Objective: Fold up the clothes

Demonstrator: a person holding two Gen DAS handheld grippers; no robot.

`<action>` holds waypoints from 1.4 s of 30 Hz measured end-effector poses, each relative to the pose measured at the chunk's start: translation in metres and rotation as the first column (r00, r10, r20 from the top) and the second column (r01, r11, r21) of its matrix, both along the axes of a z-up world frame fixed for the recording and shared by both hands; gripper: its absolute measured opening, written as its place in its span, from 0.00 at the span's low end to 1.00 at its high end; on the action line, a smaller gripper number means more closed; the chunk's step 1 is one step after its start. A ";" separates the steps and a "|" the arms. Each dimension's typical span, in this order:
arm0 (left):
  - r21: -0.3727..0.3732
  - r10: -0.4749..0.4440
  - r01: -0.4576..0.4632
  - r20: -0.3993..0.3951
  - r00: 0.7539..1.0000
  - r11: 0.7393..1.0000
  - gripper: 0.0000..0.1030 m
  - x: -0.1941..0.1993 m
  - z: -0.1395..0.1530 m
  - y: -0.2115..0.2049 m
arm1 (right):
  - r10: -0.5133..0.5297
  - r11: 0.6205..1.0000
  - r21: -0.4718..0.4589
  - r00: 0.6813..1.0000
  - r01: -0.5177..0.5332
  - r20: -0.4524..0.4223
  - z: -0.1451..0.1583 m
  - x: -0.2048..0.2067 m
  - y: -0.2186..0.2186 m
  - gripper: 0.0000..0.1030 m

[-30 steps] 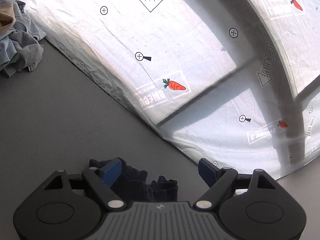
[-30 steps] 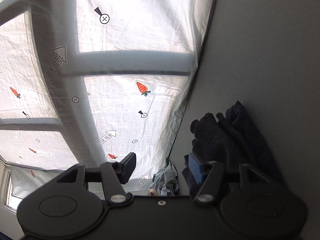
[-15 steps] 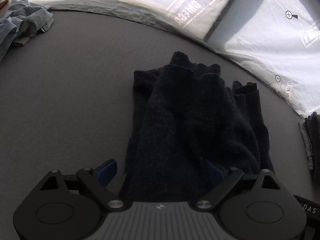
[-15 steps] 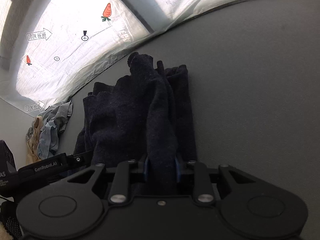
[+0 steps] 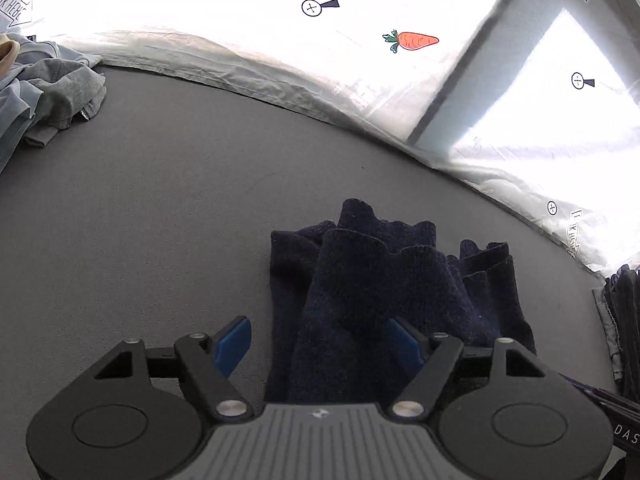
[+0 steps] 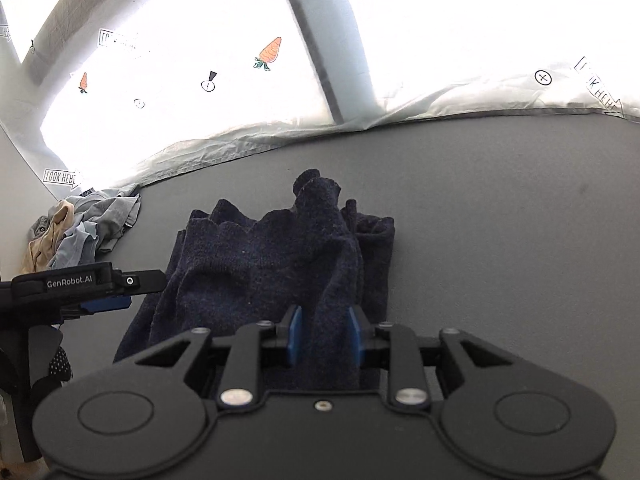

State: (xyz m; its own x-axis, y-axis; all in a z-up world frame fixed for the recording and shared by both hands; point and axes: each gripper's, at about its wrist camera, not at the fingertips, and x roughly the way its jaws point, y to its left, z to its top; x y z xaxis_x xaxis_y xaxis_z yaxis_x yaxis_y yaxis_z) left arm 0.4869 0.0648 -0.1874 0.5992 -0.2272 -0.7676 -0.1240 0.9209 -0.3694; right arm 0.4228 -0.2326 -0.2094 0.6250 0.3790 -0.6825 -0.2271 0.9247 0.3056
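A dark navy knitted garment [image 5: 380,280] lies crumpled on the grey table [image 5: 160,200]. My left gripper [image 5: 318,340] is open, its blue pads [image 5: 232,340] standing on either side of the garment's near edge without pinching it. In the right wrist view the same garment [image 6: 248,264] spreads ahead, with a raised fold running back into my right gripper [image 6: 324,336], which is shut on it. The left gripper [image 6: 146,290] shows from the side at the garment's left edge, low over the table.
A heap of grey, light blue and beige clothes [image 5: 48,92] sits at the far left of the table [image 6: 520,240], also visible as the heap [image 6: 80,232]. A white printed sheet [image 5: 280,60] with carrots and arrows borders the far edge. Dark fabric [image 5: 624,312] lies at the right.
Both cameras swung down from the white sheet onto the garment. The right gripper went from open to shut on a fold. The left gripper stayed open and now sits a little further back.
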 end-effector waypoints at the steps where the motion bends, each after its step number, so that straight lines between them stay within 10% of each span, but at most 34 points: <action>1: -0.042 0.006 -0.007 -0.017 1.000 0.999 0.69 0.005 -0.005 0.004 | 0.004 1.000 -0.006 1.000 -0.004 0.006 -0.002 0.008 0.001 0.30; 8: -0.272 0.043 -0.051 -0.035 0.998 0.961 0.68 0.021 -0.029 0.026 | -0.052 0.982 0.176 0.994 0.068 -0.095 -0.032 0.062 -0.018 0.40; 11: -0.304 0.092 -0.093 -0.017 0.996 0.948 0.17 0.016 -0.029 0.029 | -0.072 0.951 0.286 0.984 0.117 -0.165 -0.044 0.076 -0.025 0.13; 18: -0.252 0.147 -0.126 0.067 0.987 0.959 0.11 -0.006 -0.012 0.030 | -0.165 0.939 0.294 0.984 0.178 -0.070 -0.020 0.047 -0.034 0.08; 23: -0.142 0.104 -0.099 0.024 0.994 0.985 0.19 0.002 -0.031 0.020 | -0.135 0.980 0.129 0.983 0.151 -0.125 -0.059 0.056 -0.016 0.16; 25: -0.121 0.088 -0.086 0.014 0.996 0.989 0.37 0.003 -0.024 0.022 | -0.142 0.985 0.083 0.984 0.151 -0.112 -0.059 0.055 -0.012 0.22; 27: -0.137 0.083 -0.081 0.005 0.997 0.987 0.49 0.004 -0.025 0.028 | -0.149 0.986 0.053 0.984 0.155 -0.097 -0.055 0.055 -0.012 0.43; 36: -0.305 0.088 -0.103 -0.061 0.994 0.947 0.74 0.007 -0.042 0.056 | -0.142 0.966 0.186 0.971 0.179 -0.194 -0.072 0.064 -0.036 0.65; 42: -0.280 -0.013 0.006 -0.021 1.000 0.960 0.83 0.022 -0.044 0.043 | -0.111 0.964 0.217 0.975 0.153 -0.192 -0.075 0.075 -0.029 0.70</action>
